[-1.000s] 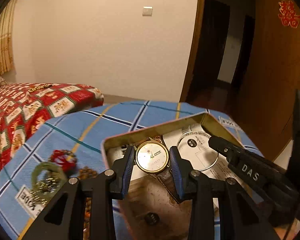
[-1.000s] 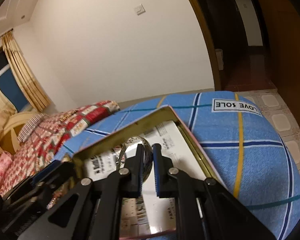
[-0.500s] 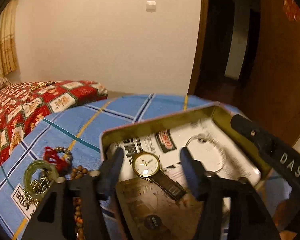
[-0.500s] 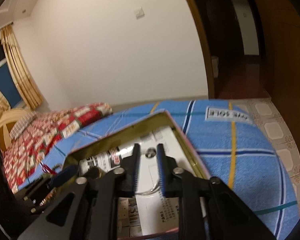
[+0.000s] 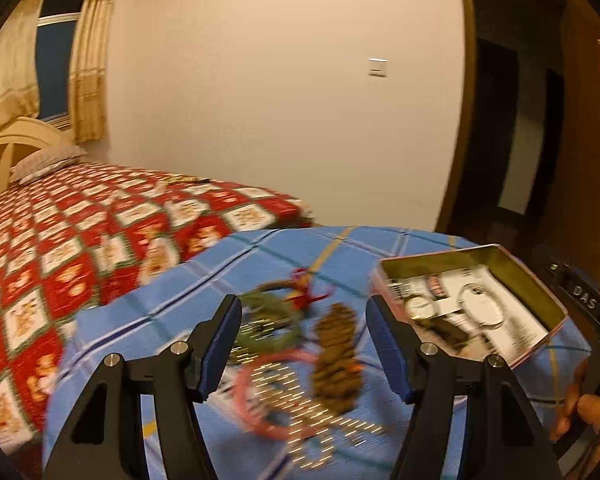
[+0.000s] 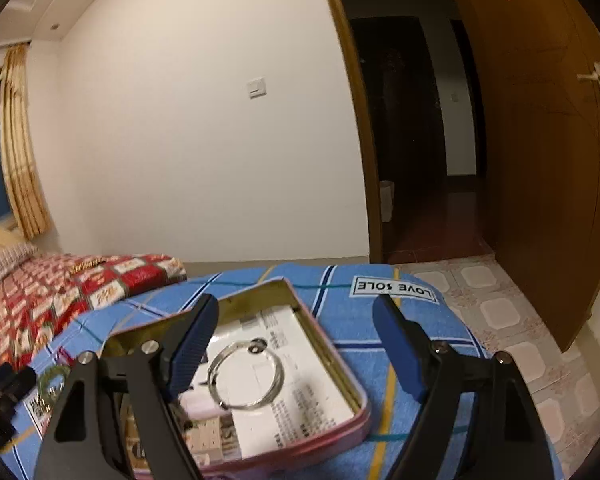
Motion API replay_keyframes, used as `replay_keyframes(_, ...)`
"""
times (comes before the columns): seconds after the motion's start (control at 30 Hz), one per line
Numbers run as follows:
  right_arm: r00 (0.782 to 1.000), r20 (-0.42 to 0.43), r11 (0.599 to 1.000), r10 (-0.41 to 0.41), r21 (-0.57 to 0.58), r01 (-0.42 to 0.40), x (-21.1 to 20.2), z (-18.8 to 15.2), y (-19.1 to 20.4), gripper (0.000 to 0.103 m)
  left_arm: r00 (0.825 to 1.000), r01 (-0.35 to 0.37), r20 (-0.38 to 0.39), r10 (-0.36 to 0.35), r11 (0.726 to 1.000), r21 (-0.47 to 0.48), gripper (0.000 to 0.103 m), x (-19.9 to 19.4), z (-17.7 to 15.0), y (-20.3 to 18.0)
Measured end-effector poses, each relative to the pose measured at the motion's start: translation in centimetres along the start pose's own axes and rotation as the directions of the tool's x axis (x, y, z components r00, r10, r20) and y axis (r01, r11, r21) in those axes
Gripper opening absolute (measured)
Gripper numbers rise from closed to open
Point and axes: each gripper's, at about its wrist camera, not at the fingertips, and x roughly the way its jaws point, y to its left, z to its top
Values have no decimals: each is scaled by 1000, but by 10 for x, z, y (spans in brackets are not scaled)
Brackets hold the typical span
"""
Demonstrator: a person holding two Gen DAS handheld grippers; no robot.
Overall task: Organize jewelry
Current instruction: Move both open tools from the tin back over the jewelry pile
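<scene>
My left gripper stands open above a blurred heap of jewelry on the blue checked cloth: a green bangle, a red knot charm, a brown bead bracelet, a pink bangle and a gold chain. Nothing is between its fingers. To the right the open tin holds a gold watch and a silver bangle. My right gripper hovers over the tin with its jaws opening. The silver bangle lies loose on the paper below it.
A bed with a red patterned cover lies beyond the cloth on the left. The cloth's edge drops to a tiled floor on the right, near an open wooden door. A hand holds the right gripper's body.
The left gripper let go of the watch in the tin, opened wide and swung left over the jewelry heap. The right gripper opened off the silver bangle, which now lies in the tin.
</scene>
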Motion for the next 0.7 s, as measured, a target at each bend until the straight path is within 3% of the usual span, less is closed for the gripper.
replay_keyframes(0.2,1000,-6,999,5,-37,-5,-14,-10,14,82,999,-39,-32,39,999,-12,65,-11,-14,30)
replay_keyframes(0.7,999,-12,993,48,-107,-49,-52,-32,49,79,992,-7,-126,-15,986,-169,65,-22,-25,60)
